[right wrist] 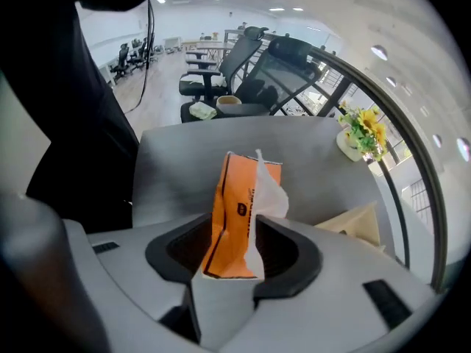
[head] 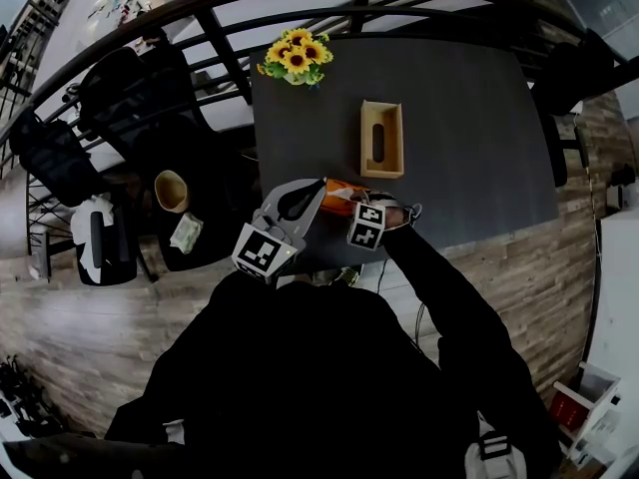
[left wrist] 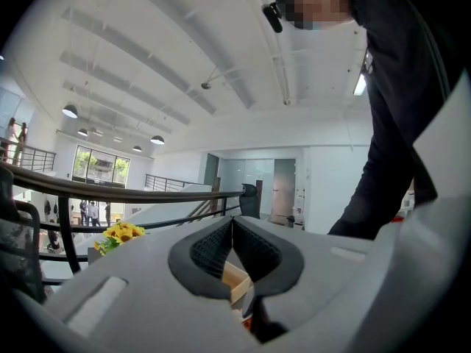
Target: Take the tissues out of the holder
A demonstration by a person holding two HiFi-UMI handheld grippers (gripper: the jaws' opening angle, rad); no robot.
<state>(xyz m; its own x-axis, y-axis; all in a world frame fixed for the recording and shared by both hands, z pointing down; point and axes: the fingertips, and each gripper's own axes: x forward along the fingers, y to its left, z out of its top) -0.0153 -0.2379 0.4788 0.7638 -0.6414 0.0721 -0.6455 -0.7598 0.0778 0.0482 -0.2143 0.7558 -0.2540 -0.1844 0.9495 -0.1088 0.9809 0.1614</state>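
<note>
R hand-held gripper point(right wrist: 237, 232) straddles orange tissue pk point(right wrist: 239, 186), near wood holder point(head: 382, 140).

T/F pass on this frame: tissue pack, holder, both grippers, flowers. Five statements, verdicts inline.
1. The orange tissue pack sits inside the wooden holder. False: it is outside the holder, between the jaws of the right gripper.
2. The left gripper has its jaws together and holds nothing. True.
3. A white tissue sticks out of the pack. True.
4. The right gripper is shut and empty. False: its jaws stand apart with the pack between them.
5. The sunflowers stand at the near edge of the table. False: they are at its far corner, beyond the holder.
</note>
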